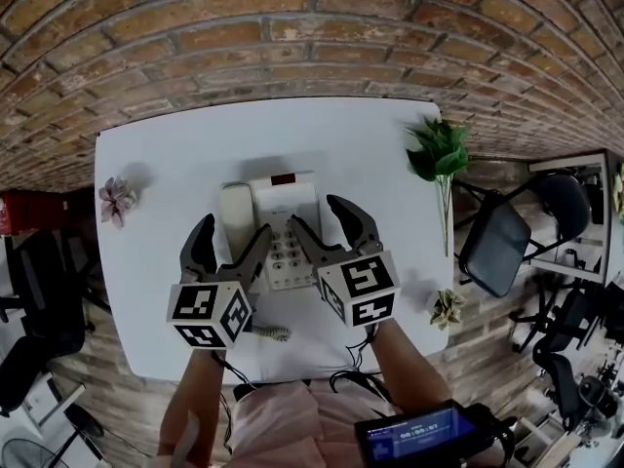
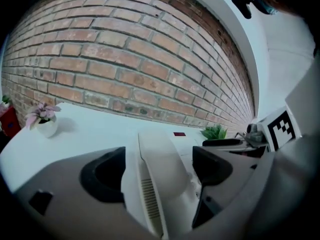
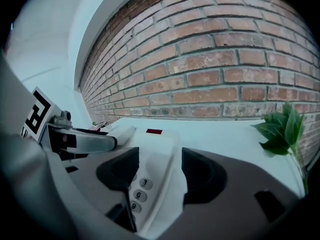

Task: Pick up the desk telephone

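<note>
Head view: a white desk telephone [image 1: 283, 213] stood at the centre of a white tabletop [image 1: 175, 164] set against a brick wall [image 1: 292, 47]. Its handset [image 1: 236, 217] lay in the cradle on the 9 o'clock side of the body, and the keypad [image 1: 286, 252] lay toward 6 o'clock. A coiled cord [image 1: 268, 332] trailed from the telephone's 6 o'clock edge.

The left tongs [image 1: 234, 232] were spread wide and straddled the handset, one jaw on each side; the left gripper view showed the handset between the pads, with no firm pinch evident. The right tongs [image 1: 320, 214] were also spread, and straddled the 3 o'clock part of the telephone body. In the right gripper view, the numbered keys lay beside the inner jaw.

A pink potted flower [image 1: 117, 201] stood at 9 o'clock of the telephone, well apart. A green leafy sprig [image 1: 439, 154] stood at 2 o'clock, and a small pale plant [image 1: 448, 308] at 4 o'clock, near the tabletop edge.
</note>
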`<state>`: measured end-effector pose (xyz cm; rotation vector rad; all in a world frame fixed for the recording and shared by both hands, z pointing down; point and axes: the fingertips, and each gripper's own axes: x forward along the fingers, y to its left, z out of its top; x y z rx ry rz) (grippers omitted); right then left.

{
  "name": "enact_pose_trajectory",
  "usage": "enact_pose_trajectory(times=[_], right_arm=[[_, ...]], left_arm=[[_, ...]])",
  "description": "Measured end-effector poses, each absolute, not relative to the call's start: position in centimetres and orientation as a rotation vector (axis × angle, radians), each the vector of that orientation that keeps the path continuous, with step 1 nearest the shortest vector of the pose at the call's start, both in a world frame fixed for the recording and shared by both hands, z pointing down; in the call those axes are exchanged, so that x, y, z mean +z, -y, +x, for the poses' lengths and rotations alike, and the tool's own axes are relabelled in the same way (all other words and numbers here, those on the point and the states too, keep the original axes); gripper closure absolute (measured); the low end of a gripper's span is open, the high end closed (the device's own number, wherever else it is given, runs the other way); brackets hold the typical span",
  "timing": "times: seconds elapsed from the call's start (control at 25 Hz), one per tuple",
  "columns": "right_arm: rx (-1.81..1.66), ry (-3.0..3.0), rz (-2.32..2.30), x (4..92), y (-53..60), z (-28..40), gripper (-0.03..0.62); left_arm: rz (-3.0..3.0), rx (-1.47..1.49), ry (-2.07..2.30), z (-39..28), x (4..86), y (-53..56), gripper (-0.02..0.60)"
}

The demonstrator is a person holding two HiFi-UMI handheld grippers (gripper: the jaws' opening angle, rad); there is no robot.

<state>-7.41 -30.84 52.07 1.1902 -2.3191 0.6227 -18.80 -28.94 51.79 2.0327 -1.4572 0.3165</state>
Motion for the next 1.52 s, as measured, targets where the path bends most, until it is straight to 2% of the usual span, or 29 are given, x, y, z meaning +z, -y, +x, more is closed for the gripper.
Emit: enact_pose_trajectory(times=[0.6,1.04,1.52], right_arm=[[0.873,2.329,1.108,54.5,30.8,-8.0,0.307],[1.042,2.364,1.053,54.9,30.8,-8.4,0.319],[1.012,2.363,1.036,54.8,30.6,-8.4,0.326]], left_arm=[[1.988,0.296,1.224,-16.7,54.9,28.8,0.163],[1.819,0.023,1.145,-17.5,55.3,28.9,0.175],[1.874,0.157,1.326,-17.7,54.7,28.7,0.221]])
